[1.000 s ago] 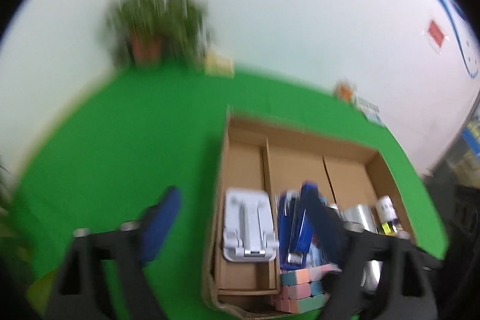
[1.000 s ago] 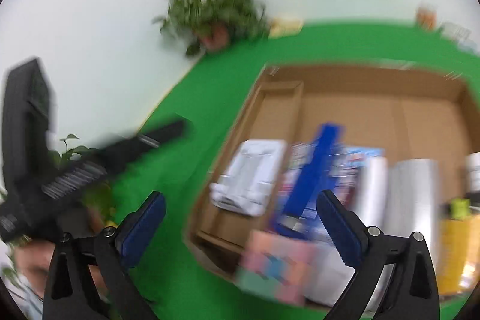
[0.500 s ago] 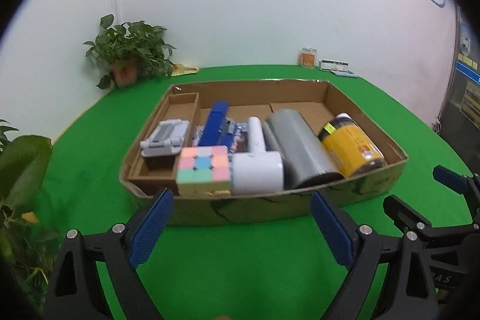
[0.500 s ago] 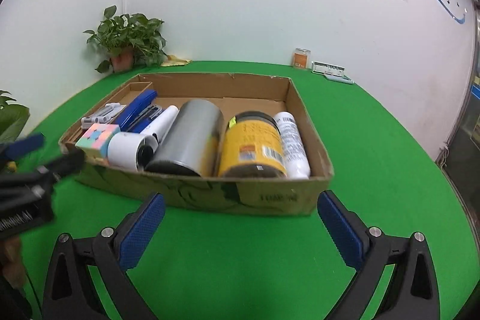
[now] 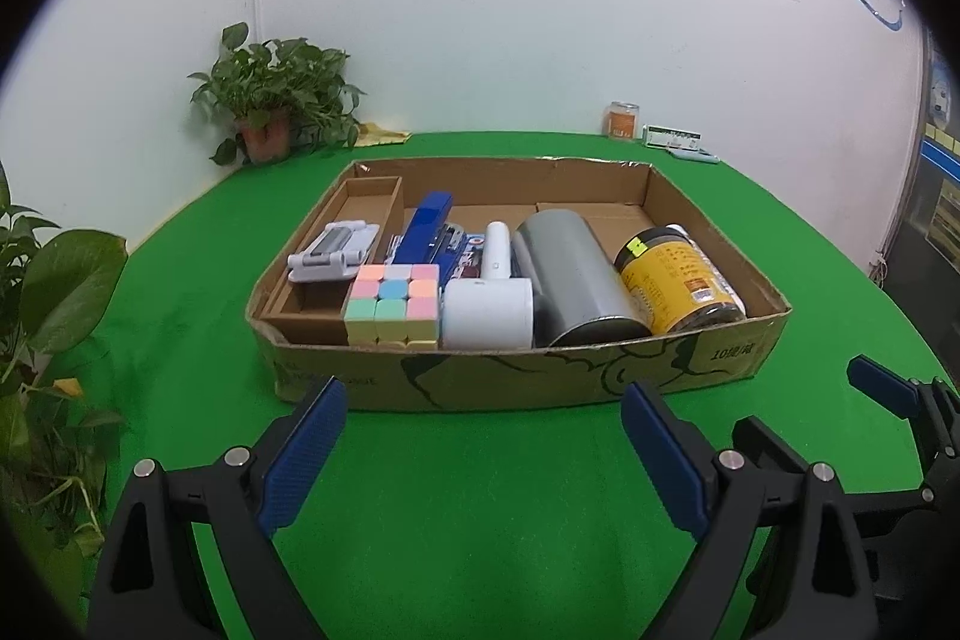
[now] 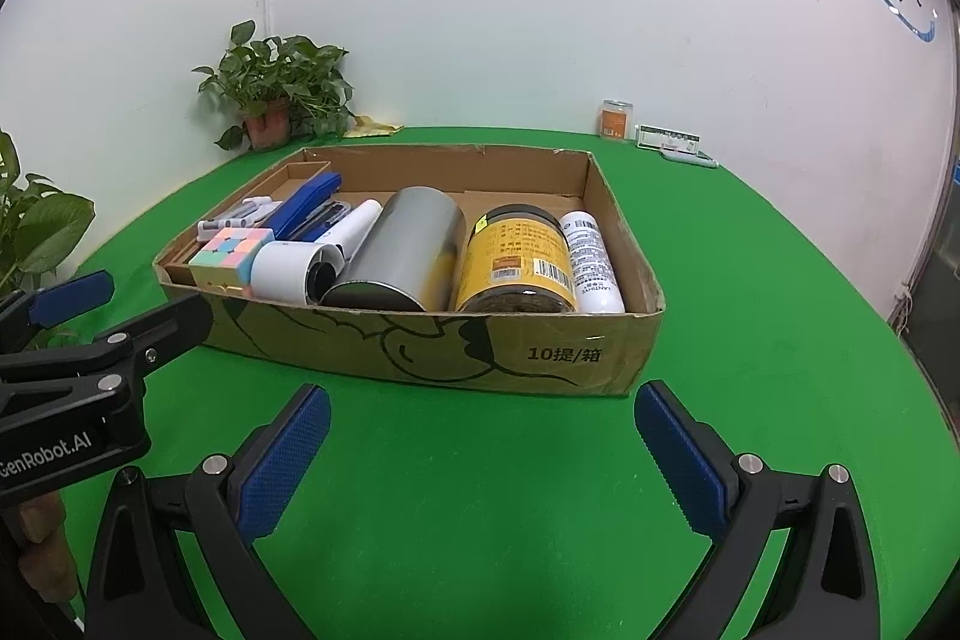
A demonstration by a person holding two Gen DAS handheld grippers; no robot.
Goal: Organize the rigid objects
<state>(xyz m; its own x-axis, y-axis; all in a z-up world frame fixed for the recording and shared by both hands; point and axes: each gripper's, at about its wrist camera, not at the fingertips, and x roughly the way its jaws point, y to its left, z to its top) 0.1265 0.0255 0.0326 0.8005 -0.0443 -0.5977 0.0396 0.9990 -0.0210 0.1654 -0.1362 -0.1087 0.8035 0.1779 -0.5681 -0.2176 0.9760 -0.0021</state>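
Note:
A low cardboard box [image 5: 516,376] [image 6: 420,346] sits on the green table. It holds a pastel cube [image 5: 393,304] [image 6: 223,259], a white roller [image 5: 489,313] [image 6: 294,271], a grey cylinder [image 5: 576,274] [image 6: 408,250], a yellow jar [image 5: 678,280] [image 6: 519,259], a blue stapler [image 5: 426,229] [image 6: 303,205], a white phone stand [image 5: 333,253] and a white spray can [image 6: 591,262]. My left gripper [image 5: 483,451] and right gripper [image 6: 483,454] are open and empty, above the table in front of the box. The left gripper also shows in the right wrist view [image 6: 129,313].
A potted plant [image 5: 273,106] [image 6: 273,91] stands at the back left by the wall. Large leaves [image 5: 54,292] hang at the left table edge. An orange jar [image 5: 623,119] and a small stand [image 5: 672,137] sit at the back right.
Both grippers have pulled back from over the box to a low spot in front of it. They stay open and empty. The blur has settled.

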